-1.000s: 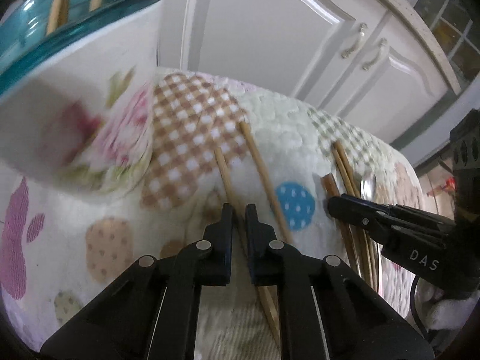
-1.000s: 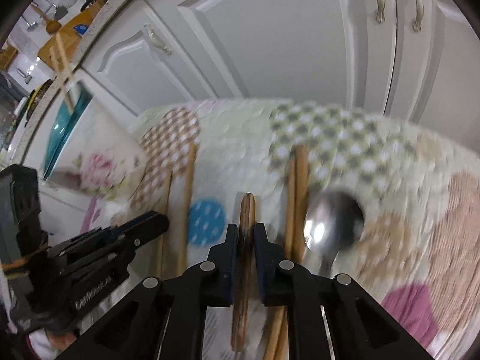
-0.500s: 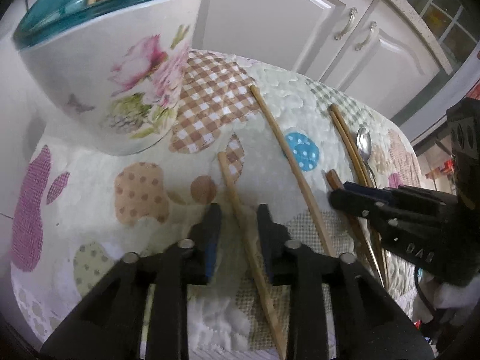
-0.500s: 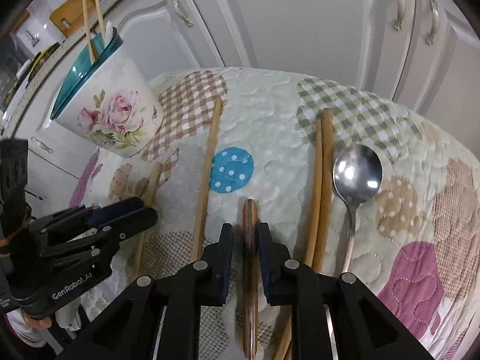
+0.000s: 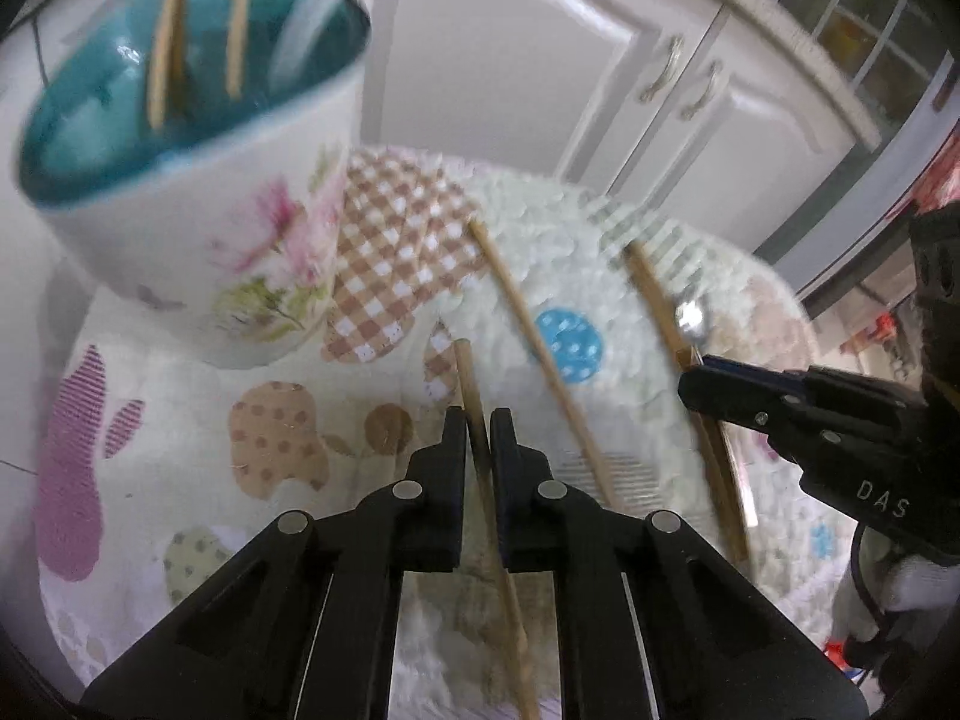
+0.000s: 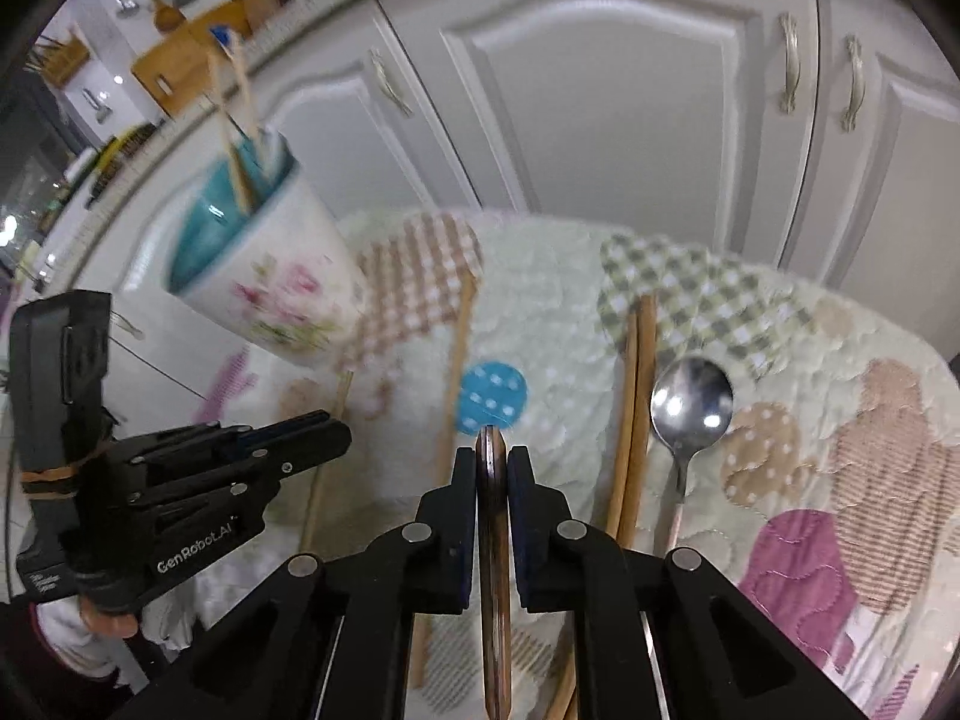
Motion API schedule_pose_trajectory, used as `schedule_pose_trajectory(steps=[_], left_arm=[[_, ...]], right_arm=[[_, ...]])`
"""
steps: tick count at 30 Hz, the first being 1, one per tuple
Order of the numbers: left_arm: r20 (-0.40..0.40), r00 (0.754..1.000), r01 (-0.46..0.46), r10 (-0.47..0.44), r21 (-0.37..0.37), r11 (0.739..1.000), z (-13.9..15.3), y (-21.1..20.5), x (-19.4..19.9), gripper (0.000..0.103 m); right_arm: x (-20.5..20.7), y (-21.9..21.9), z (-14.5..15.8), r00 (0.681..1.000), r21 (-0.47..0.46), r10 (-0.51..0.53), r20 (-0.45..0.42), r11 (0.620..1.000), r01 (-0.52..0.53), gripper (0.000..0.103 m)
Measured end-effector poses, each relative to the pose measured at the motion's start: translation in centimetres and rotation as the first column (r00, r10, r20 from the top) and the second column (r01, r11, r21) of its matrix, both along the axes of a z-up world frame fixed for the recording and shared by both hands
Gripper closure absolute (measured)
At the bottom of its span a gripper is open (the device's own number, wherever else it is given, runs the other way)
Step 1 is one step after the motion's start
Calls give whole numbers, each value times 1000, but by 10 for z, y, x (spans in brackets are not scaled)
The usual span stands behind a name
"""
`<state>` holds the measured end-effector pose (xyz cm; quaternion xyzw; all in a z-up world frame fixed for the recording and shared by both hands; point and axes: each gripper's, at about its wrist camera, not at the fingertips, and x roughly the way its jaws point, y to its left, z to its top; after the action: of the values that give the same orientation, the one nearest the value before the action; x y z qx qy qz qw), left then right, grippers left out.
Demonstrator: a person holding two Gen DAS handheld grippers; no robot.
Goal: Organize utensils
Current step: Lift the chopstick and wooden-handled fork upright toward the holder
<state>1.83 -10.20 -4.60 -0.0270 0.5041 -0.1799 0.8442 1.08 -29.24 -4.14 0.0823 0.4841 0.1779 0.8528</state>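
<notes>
white floral ceramic cup with teal interior (image 5: 198,192), at the far left corner of the quilted patchwork mat (image 6: 552,300), holding two pale wooden chopsticks (image 5: 162,60); left gripper (image 5: 478,426) pinching a light bamboo chopstick (image 5: 465,372), right gripper (image 6: 492,465) pinching a dark wooden chopstick (image 6: 493,570), steel spoon (image 6: 690,408) near the mat's right edge.

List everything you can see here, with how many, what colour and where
Cup: one, white floral outside, teal inside, back left of the mat.
Sticks in cup: two, tan wood, upright.
Mat: one, quilted cream with coloured patches, under everything.
Loose chopsticks: one tan near the blue dot, a tan pair left of the spoon.
Spoon: one, silver, right part of the mat.
Cabinets: white doors, behind.
Left gripper: black, shut on a tan chopstick.
Right gripper: black, shut on a dark chopstick.
</notes>
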Motion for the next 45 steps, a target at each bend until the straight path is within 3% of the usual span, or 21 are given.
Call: schedule_pose_trajectory(steps=[5, 17, 24, 29, 34, 43, 45], left_arm=[[87, 996, 19, -15, -51, 999, 41, 9, -22, 97], [229, 973, 52, -27, -104, 993, 110, 30, -63, 98], [265, 964, 36, -9, -100, 994, 124, 38, -72, 98], [212, 977, 10, 7, -78, 997, 102, 39, -65, 98], [120, 992, -32, 36, -30, 999, 56, 31, -44, 75], [-2, 998, -59, 60, 101, 993, -25, 0, 5, 75], [35, 998, -61, 57, 117, 991, -29, -5, 8, 81]], right_arm=[[-24, -3, 36, 998, 98, 16, 53, 995, -21, 93], [-76, -5, 93, 982, 99, 7, 190, 995, -26, 93], [-88, 0, 108, 974, 95, 9, 227, 995, -31, 93], [-90, 0, 110, 971, 90, 2, 237, 996, -24, 93], [-86, -4, 105, 975, 103, -13, 224, 995, -10, 93], [-83, -4, 107, 977, 102, -6, 215, 995, -16, 93], [-83, -4, 107, 977, 104, -10, 215, 995, -13, 93]])
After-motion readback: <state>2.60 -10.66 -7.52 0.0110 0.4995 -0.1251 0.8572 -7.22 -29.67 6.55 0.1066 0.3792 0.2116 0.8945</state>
